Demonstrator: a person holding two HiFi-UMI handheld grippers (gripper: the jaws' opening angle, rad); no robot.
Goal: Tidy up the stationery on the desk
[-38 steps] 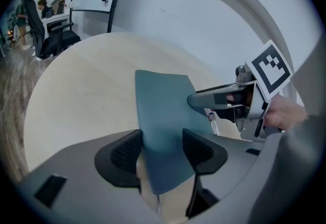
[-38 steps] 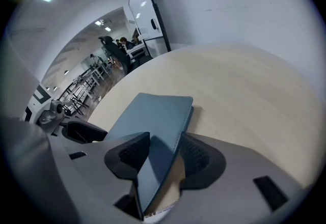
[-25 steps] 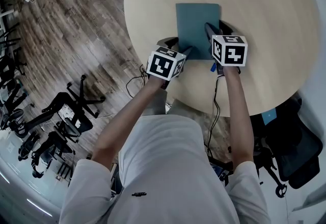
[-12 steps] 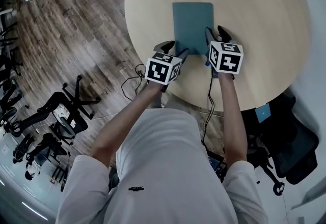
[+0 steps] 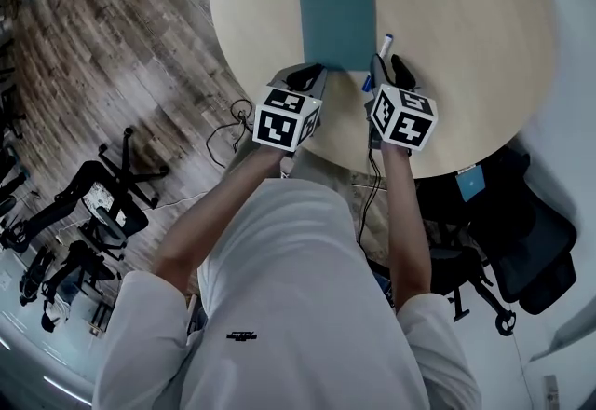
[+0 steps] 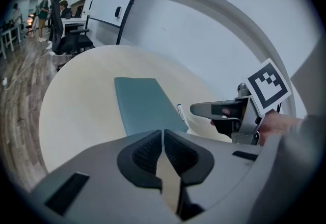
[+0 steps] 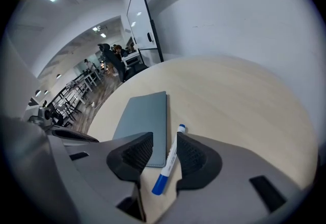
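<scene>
Our left tool point(image 6: 163, 135) is pressing its jaws together. They have just been closing, and nothing is sitting between them. It is hanging by the near corner of the teal notebook point(image 5: 337, 21), and in the left gripper view the tool's body is hiding that end.

Our right tool point(image 7: 164, 139) is holding its jaws apart, though they have just been closing a little. We are seeing a white marker point(image 7: 168, 164) with a blue cap lying on the table point(image 5: 466, 26) between them, just beside the notebook's right edge. We cannot tell if a pad is touching it. In the head view the tool is covering the marker's near half.
</scene>
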